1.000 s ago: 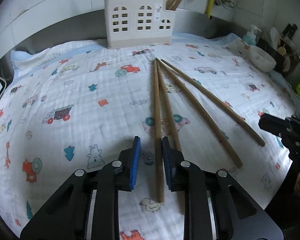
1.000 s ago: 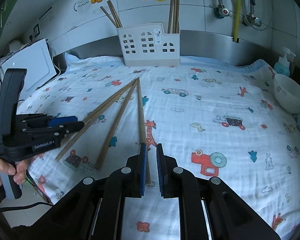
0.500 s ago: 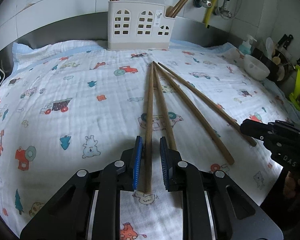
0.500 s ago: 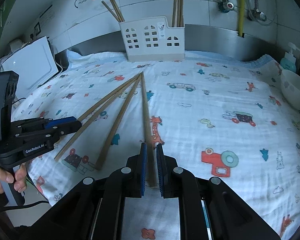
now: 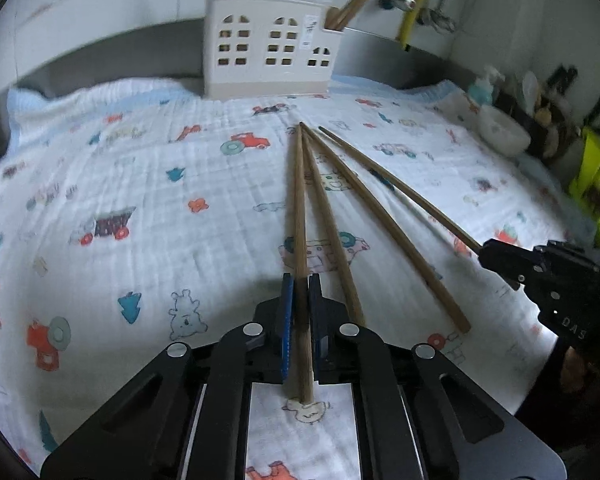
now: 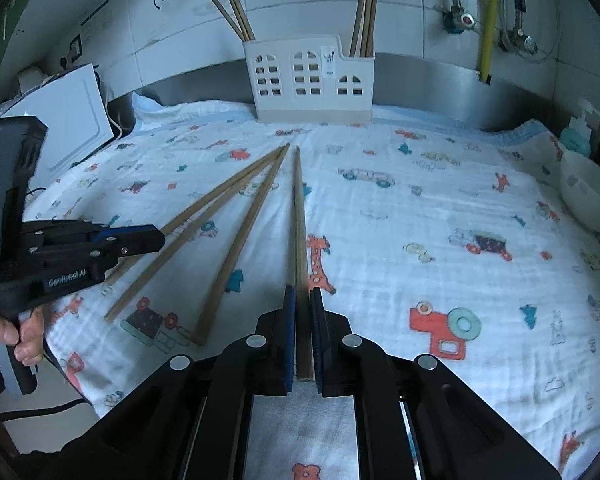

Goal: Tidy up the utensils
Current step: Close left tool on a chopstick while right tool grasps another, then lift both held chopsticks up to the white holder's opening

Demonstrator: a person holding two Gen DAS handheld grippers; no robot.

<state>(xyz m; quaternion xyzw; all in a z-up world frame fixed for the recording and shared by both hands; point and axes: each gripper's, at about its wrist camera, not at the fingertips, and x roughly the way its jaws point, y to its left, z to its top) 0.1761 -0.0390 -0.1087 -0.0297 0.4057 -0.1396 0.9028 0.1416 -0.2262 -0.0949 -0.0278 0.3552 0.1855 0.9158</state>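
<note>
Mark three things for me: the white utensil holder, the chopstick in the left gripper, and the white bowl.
white utensil holder (image 6: 312, 84), right wrist view, on its windowed front wall.
chopstick in the left gripper (image 5: 298, 208), left wrist view, mid-shaft ahead of the pads.
white bowl (image 6: 588, 196), right wrist view, on its outer side.

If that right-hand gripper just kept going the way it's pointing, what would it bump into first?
Most likely the printed cloth just ahead, since the right gripper, shut on a chopstick, tilts downward. Beyond that, roughly in line, stands the white holder by the wall, though depth is hard to judge.
</note>
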